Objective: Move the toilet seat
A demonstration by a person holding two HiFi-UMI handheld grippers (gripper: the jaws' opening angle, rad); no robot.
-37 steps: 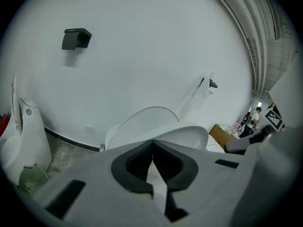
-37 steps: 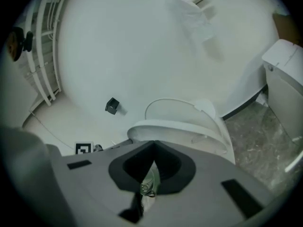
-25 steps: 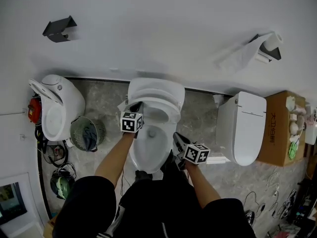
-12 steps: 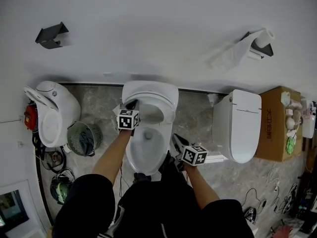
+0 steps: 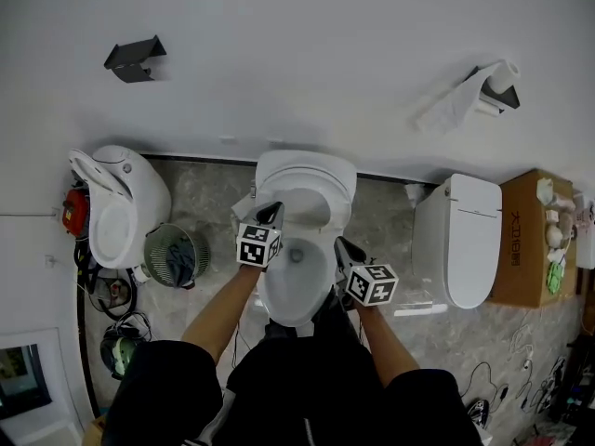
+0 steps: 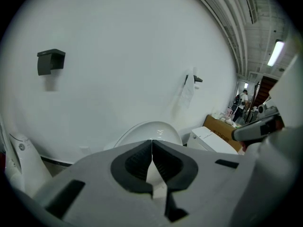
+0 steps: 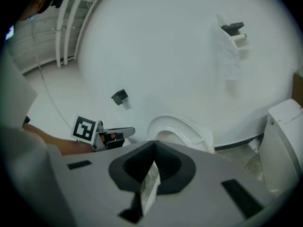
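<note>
Head view: left gripper [image 5: 275, 212] nearer (closed)

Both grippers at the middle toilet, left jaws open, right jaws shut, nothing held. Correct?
Not quite. The left gripper is shut too: the left gripper view shows its pads meeting with nothing between them. The rest stands: the right gripper is shut and empty, and both are at the middle toilet.

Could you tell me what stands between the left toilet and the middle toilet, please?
A round greenish basket stands on the floor between the left toilet and the middle toilet, nearer the left one; the head view shows it.
</note>
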